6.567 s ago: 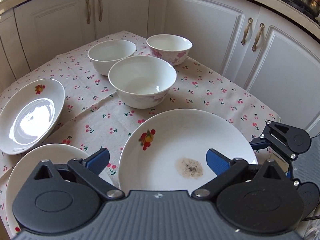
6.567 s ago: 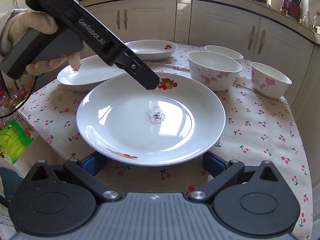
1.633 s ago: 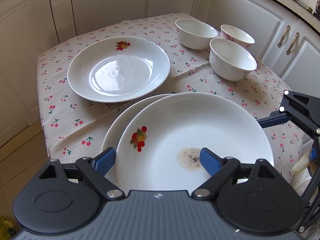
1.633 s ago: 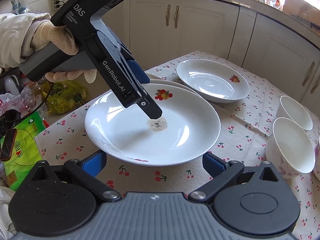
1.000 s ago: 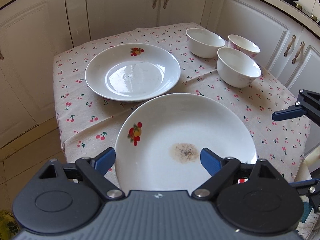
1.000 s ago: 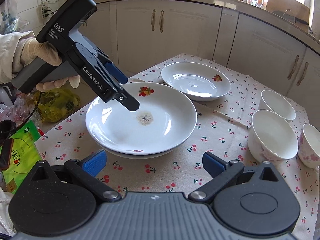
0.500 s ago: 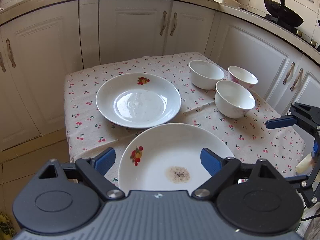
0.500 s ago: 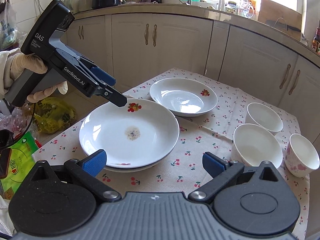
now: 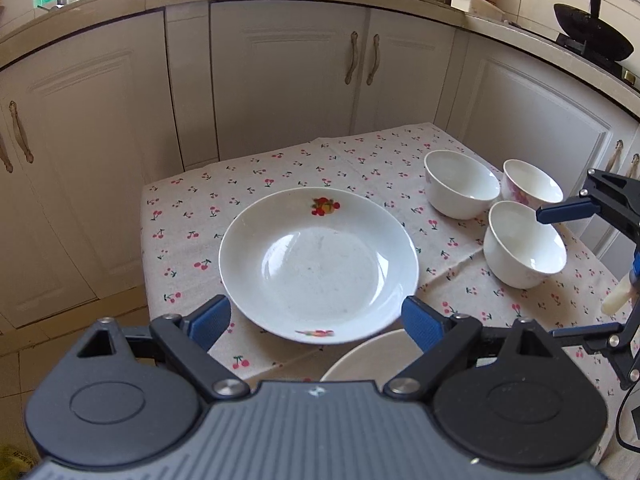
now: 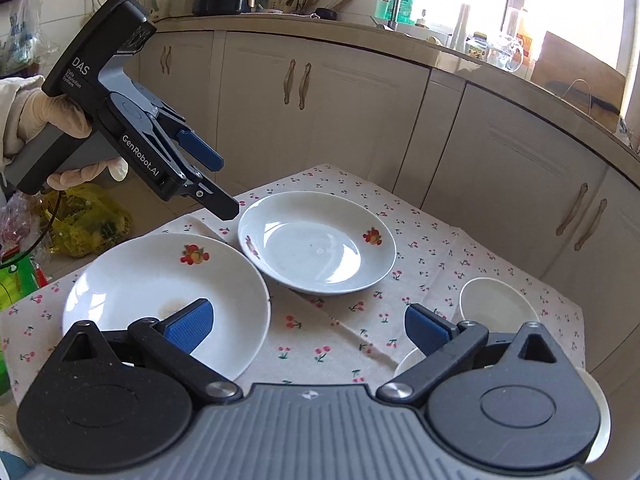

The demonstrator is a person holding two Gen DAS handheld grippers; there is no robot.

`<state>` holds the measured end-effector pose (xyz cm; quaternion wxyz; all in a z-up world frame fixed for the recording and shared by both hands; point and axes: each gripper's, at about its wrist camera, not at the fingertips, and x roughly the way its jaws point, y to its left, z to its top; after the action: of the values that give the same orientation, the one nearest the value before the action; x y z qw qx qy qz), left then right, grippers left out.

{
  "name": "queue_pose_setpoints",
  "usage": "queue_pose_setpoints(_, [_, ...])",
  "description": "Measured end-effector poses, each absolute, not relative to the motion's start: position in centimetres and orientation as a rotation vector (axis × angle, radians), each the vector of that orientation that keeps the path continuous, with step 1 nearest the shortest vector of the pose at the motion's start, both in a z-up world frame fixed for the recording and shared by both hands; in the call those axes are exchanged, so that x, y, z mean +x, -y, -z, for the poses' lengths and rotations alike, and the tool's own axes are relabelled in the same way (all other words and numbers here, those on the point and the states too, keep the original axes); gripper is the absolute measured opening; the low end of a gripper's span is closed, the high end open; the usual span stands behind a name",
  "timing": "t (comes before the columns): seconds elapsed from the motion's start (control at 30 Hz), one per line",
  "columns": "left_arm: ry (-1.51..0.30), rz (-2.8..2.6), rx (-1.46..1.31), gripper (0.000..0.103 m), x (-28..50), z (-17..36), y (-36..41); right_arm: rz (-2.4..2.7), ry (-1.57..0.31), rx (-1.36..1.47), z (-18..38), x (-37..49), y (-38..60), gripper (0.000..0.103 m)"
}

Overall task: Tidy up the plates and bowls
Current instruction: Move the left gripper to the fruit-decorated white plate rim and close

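Two white plates lie stacked (image 10: 160,280) at the near left corner of the cherry-print table; the top one has a brownish stain (image 10: 172,304). In the left wrist view only the stack's rim (image 9: 372,354) shows. A third fruit-motif plate (image 9: 316,264) lies alone behind it. Three white bowls (image 9: 524,248) stand grouped at the right. My left gripper (image 10: 220,186), held by a gloved hand, hangs open in the air above the stack's far left side. My right gripper (image 10: 308,328) is open above the cloth, holding nothing, with its left finger over the stack's edge.
White cabinet doors (image 9: 292,76) close in behind and to the right of the table. The table's left edge (image 9: 146,248) drops to a tiled floor. A yellow bag (image 10: 88,220) lies on the floor at the left.
Both grippers have pulled back and up from the stained plate, which now rests on the other plate. The left view has lifted, so the lone plate fills its middle.
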<state>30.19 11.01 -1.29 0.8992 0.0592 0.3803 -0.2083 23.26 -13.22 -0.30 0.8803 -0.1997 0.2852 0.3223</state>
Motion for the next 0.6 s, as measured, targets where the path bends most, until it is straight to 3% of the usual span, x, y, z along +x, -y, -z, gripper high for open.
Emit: queue_pose_setpoints(0.6, [-0.887,0.431,0.110,0.092,39.8,5.6,-10.9,-0.827,-0.839,-0.557,4.7,34.6,10.8,0.100])
